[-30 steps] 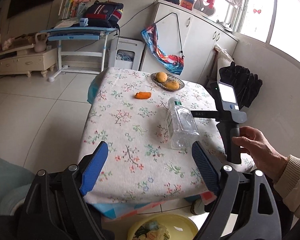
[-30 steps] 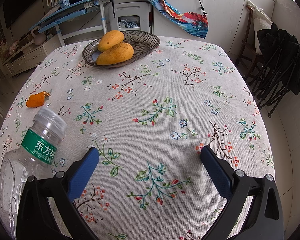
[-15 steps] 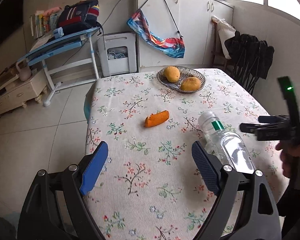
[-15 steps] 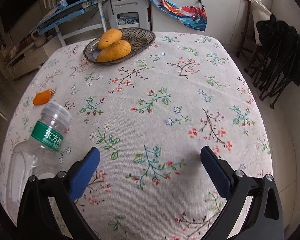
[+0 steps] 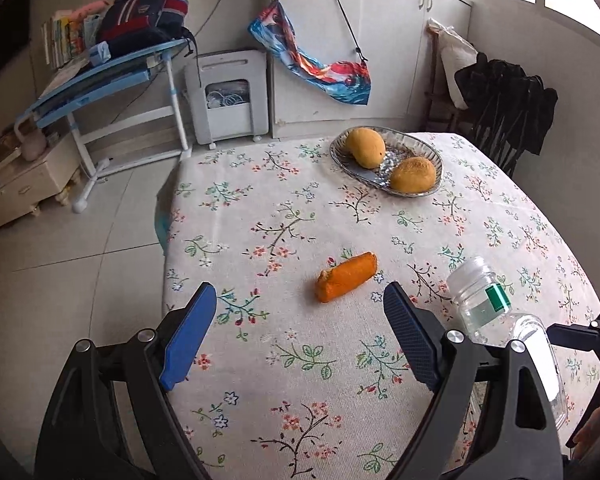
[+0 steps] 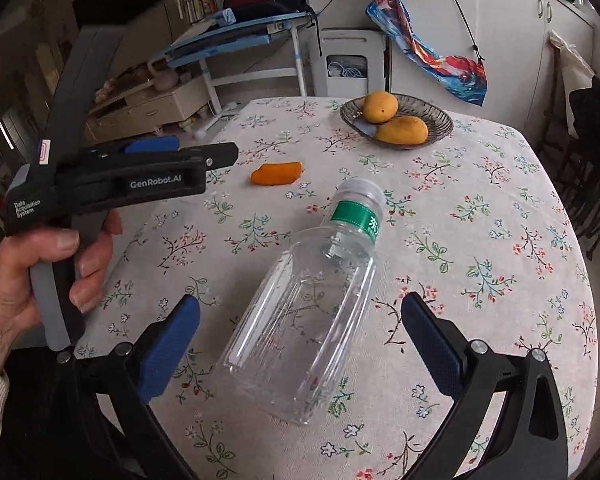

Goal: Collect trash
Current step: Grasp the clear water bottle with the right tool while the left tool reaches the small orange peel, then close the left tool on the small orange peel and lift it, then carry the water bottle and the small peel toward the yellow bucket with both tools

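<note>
An empty clear plastic bottle point(image 6: 304, 304) with a green label lies on its side on the floral tablecloth; it also shows in the left wrist view point(image 5: 500, 320) at the right. An orange peel piece point(image 5: 346, 276) lies just ahead of my left gripper point(image 5: 296, 332), which is open and empty above the table. In the right wrist view the peel point(image 6: 276, 173) lies beyond the bottle's cap. My right gripper point(image 6: 300, 348) is open, its fingers either side of the bottle's base without touching it. The left gripper's body point(image 6: 140, 176) shows at the left of the right wrist view.
A woven dish point(image 5: 432, 152) with two mangoes point(image 5: 366, 147) stands at the table's far side. The table's left edge point(image 5: 168, 240) drops to a tiled floor. A blue desk point(image 5: 100, 76), white cabinets and a chair with dark clothes point(image 5: 504, 100) stand beyond.
My left gripper moved forward and lower toward the orange peel. My right gripper swung left and now straddles the bottle, which was off to its left before.
</note>
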`<state>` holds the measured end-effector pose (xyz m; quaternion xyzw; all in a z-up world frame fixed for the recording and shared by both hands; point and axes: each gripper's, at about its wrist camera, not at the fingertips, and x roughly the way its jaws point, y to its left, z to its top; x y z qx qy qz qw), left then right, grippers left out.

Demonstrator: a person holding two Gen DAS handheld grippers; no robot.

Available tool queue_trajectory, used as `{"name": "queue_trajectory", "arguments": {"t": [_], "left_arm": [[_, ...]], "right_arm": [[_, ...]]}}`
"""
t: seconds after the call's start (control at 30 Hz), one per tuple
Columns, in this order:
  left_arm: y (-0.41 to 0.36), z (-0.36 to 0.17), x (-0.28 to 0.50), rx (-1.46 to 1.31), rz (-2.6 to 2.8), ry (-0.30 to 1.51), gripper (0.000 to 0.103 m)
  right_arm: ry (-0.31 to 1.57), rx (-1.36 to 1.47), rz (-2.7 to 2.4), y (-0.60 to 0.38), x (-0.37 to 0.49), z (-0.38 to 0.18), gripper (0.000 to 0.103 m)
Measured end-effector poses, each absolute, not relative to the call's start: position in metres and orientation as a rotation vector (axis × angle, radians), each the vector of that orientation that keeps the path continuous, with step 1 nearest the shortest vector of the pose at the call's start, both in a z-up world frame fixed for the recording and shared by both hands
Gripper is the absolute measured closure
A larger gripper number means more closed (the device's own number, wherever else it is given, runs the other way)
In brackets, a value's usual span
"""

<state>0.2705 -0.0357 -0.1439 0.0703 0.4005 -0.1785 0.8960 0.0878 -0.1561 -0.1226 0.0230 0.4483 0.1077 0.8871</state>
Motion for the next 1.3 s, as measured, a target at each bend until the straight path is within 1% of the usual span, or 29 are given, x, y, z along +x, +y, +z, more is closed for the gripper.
{"name": "queue_trajectory", "arguments": {"t": [0.1, 0.17, 0.2, 0.23, 0.3, 0.33, 0.4, 0.47, 0.53, 0.57, 0.6, 0.63, 0.73, 0.9, 1.07, 1.3], "left_arm": [[-0.051, -0.156, 0.278, 0.201, -0.408, 0.844, 0.021], [-0.059, -0.163, 0.283, 0.22, -0.423, 0.858, 0.021], [-0.063, -0.167, 0.286, 0.226, -0.429, 0.865, 0.021], [-0.068, -0.17, 0.288, 0.236, -0.432, 0.868, 0.021], [-0.076, -0.175, 0.294, 0.256, -0.439, 0.878, 0.024], [-0.078, -0.177, 0.296, 0.264, -0.444, 0.887, 0.028], [-0.083, -0.181, 0.3, 0.274, -0.455, 0.9, 0.032], [-0.087, -0.185, 0.304, 0.287, -0.459, 0.914, 0.041], [-0.09, -0.188, 0.307, 0.28, -0.474, 0.931, 0.056], [-0.091, -0.188, 0.307, 0.274, -0.477, 0.932, 0.061], [-0.092, -0.187, 0.307, 0.282, -0.472, 0.934, 0.068], [-0.093, -0.186, 0.305, 0.291, -0.466, 0.937, 0.078], [-0.092, -0.182, 0.301, 0.29, -0.451, 0.942, 0.086], [-0.079, -0.169, 0.279, 0.24, -0.43, 0.95, 0.087], [-0.074, -0.142, 0.237, 0.228, -0.384, 0.883, 0.087], [-0.069, -0.109, 0.162, 0.173, -0.351, 0.776, 0.087]], "right_arm": [[0.946, 0.027, 0.202, -0.163, 0.095, -0.132, 0.006], [0.952, 0.051, 0.204, -0.174, 0.098, -0.136, 0.008], [0.961, 0.068, 0.21, -0.18, 0.099, -0.138, 0.016], [0.975, 0.085, 0.216, -0.187, 0.102, -0.141, 0.03], [0.994, 0.112, 0.215, -0.196, 0.104, -0.144, 0.044], [0.994, 0.118, 0.219, -0.198, 0.104, -0.144, 0.045], [0.987, 0.102, 0.208, -0.201, 0.104, -0.143, 0.045], [0.98, 0.099, 0.221, -0.201, 0.106, -0.144, 0.045], [0.978, 0.098, 0.225, -0.199, 0.108, -0.146, 0.044], [0.978, 0.099, 0.232, -0.198, 0.109, -0.147, 0.044], [0.98, 0.104, 0.24, -0.197, 0.11, -0.148, 0.045], [0.978, 0.107, 0.25, -0.196, 0.11, -0.149, 0.046], [0.973, 0.142, 0.274, -0.2, 0.109, -0.149, 0.046], [0.978, 0.343, 0.309, -0.226, 0.105, -0.15, 0.047], [0.957, 0.452, 0.344, -0.24, 0.088, -0.142, 0.047], [0.881, 0.588, 0.387, -0.258, 0.061, -0.126, 0.047]]}}
